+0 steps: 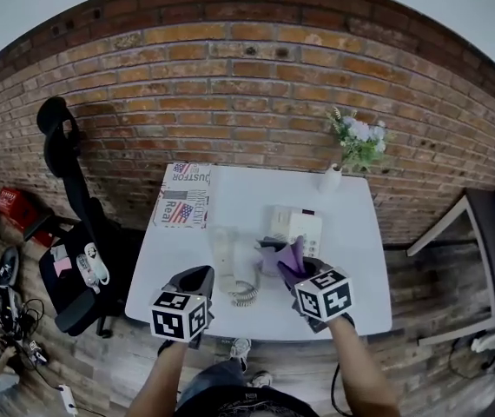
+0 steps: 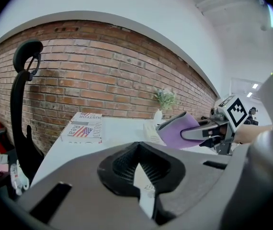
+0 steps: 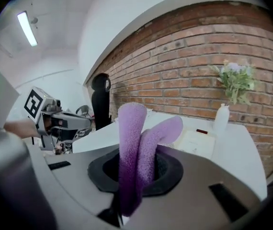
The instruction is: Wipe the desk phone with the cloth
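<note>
- Pinching the purple cloth [image 3: 129, 128], the right gripper [image 1: 298, 272] has its jaws closed on the fold, and the cloth stands up above them.
- Desk phone [image 1: 295, 227] sits on the white table [image 1: 352, 233], just beyond the cloth.
- Handset [image 1: 222, 254] lies off the cradle, beside the phone.
- Left gripper [image 2: 137, 152]: jaws look closed and apparently empty.

Both forearms come up from the bottom edge of the head view. Your left forearm [image 1: 162, 379] runs toward 1 o'clock. The left gripper [image 1: 197, 278] sits at 7 o'clock, jaws closed together with nothing pinched. Your right forearm [image 1: 362, 373] runs toward 11 o'clock. The right gripper [image 1: 293, 268] sits at 5 o'clock, jaws clamped on the purple cloth [image 3: 134, 147], which folds up out of them. The grippers are near each other but apart.
</note>
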Demonstrator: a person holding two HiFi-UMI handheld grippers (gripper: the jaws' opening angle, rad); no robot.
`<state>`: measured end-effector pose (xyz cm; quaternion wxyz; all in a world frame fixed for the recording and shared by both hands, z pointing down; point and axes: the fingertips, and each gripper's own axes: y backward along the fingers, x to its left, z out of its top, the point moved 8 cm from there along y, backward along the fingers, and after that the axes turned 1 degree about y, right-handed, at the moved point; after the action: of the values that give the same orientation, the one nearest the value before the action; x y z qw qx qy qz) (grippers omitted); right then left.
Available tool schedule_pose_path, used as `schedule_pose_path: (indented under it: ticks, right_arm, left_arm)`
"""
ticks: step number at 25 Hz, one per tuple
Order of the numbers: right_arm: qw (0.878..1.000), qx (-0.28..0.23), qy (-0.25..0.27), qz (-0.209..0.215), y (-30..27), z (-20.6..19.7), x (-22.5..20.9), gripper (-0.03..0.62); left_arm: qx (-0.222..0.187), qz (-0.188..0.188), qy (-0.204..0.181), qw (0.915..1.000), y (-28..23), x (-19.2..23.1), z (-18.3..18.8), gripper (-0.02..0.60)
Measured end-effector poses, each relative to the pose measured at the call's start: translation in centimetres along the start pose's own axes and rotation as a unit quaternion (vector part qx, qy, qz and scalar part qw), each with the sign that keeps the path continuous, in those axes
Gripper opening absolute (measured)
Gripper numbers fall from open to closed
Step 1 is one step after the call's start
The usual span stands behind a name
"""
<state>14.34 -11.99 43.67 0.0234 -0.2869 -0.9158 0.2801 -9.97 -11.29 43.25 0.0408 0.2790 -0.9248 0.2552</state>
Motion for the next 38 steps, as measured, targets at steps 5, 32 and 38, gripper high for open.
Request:
schedule_pose_path:
  ticks: [5, 32, 38]
  right_arm:
    - [0.997, -0.057, -0.04, -0.044, 5.2, -0.4, -0.9, 0.051]
    - [0.984, -0.125, -0.035, -0.119, 15.7, -1.9, -2.4, 0.047]
    - [0.984, -0.125, -0.038, -0.118, 15.7, -2.1, -2.3, 0.048]
  left_arm:
    - [-0.008, -0.011, -0.019, 0.9997, 0.1, -1.9, 1.1, 0.005]
    - [-0.034, -0.018, -0.059, 0.9975, 1.5, -8.4, 2.5, 0.005]
    - [-0.031, -0.018, -0.062, 0.9975, 1.6, -8.6, 2.4, 0.005]
